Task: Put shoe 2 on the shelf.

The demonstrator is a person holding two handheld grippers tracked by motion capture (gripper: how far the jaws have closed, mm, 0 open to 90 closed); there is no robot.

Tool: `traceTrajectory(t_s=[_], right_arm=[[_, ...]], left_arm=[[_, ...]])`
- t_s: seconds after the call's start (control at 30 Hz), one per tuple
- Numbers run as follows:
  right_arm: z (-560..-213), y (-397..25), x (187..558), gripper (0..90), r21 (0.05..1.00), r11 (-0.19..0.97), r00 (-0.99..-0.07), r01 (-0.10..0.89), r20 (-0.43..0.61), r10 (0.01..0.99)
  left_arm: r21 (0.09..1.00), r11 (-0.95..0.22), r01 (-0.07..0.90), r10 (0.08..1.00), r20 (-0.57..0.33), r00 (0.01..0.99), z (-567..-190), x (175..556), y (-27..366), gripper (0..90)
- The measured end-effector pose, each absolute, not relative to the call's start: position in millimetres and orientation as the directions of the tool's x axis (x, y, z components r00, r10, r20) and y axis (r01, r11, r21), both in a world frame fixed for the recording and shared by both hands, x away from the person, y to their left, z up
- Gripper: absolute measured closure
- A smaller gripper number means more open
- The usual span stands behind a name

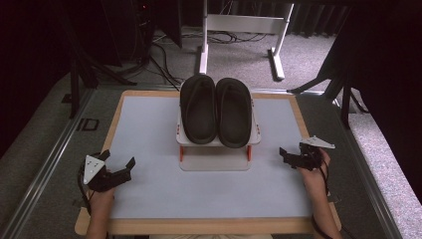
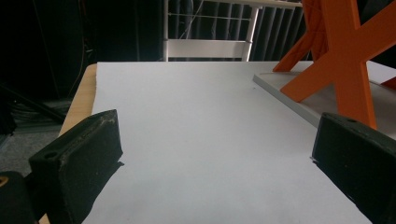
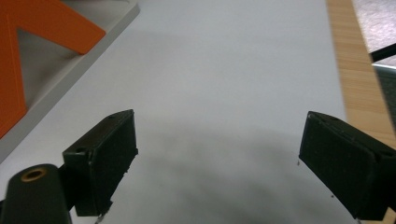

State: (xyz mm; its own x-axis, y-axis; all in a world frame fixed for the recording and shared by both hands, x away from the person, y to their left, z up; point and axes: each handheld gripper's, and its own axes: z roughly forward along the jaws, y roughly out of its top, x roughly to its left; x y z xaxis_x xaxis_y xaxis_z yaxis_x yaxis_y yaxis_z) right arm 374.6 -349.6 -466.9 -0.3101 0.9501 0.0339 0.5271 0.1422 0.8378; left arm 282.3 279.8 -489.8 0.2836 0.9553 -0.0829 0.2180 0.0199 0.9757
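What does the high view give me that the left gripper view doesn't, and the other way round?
High view: the pair of black slippers lying side by side on top of the small rack, plus the left gripper and the right gripper, both open, apart from the rack on either side.

Left gripper view: the orange crossed leg under the rack, up close, and the worn pads of its own fingers.

Both: the pale table mat, the rack's grey base plate and the white frame beyond the table.

Black left gripper (image 1: 122, 169), black right gripper (image 1: 287, 155), grey three-cornered plates, blocky fingers (image 2: 88, 154), trailing cables
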Motion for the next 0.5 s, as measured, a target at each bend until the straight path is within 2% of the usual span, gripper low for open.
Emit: traceTrajectory(t_s=[0.13, 0.5], right_arm=[[-469.4, -351.7, 364.1, 10.5, 0.843, 0.168, -0.296, 0.510, -0.011, 0.955], [-476.9, -351.5, 360.7, 10.5, 0.848, 0.185, -0.295, 0.496, -0.035, 0.955]], left_arm=[[0.976, 0.019, 0.217, 0.955, -0.081, 0.284, -489.8, 282.0, 279.9, 1.2], [0.977, 0.005, 0.215, 0.957, -0.067, 0.284, -489.7, 281.9, 278.4, 1.2]])
